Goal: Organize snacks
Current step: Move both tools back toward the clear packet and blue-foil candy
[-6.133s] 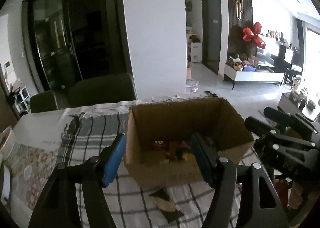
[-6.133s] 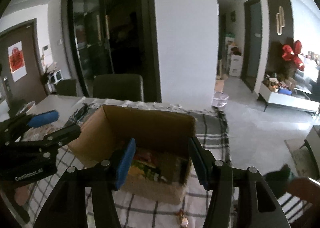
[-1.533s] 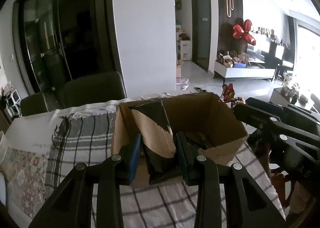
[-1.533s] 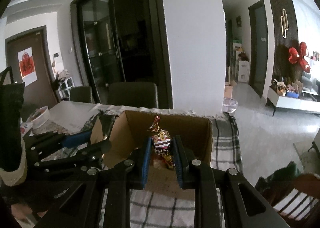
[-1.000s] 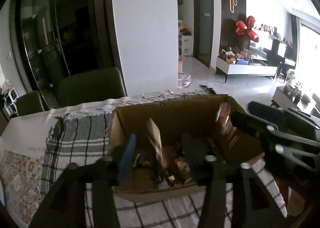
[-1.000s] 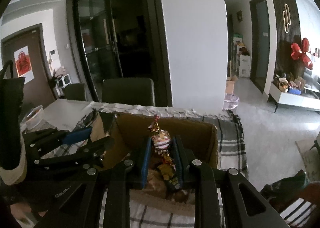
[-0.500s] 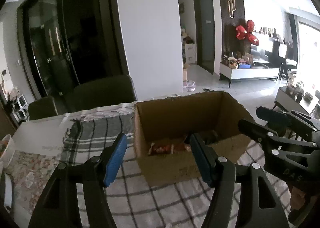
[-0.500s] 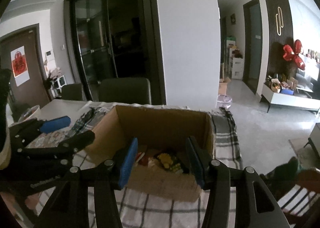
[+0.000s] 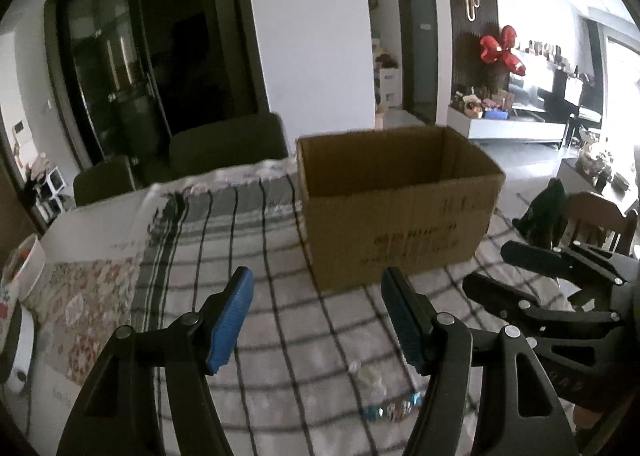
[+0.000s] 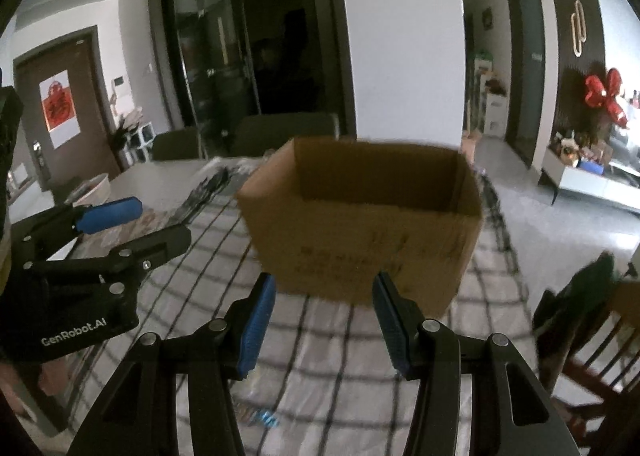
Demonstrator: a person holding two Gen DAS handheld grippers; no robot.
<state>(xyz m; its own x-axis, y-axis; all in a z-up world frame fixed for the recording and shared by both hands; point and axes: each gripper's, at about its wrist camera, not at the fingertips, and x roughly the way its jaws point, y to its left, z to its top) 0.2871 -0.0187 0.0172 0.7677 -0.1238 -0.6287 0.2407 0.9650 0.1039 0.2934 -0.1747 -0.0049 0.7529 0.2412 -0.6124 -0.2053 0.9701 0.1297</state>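
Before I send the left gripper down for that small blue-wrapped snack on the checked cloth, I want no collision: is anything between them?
Nothing visible. The left gripper is open, and the blue-wrapped snack lies on bare checked tablecloth just below it. The brown cardboard box stands farther back.

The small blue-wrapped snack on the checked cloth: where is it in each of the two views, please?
Left wrist view: the blue-wrapped snack lies low and centre-right, just inside the right finger of the left gripper.
Right wrist view: it lies at the bottom, left of centre, partly behind the left finger of the right gripper.
Shared landmark: the cardboard box, behind the snack in both views.
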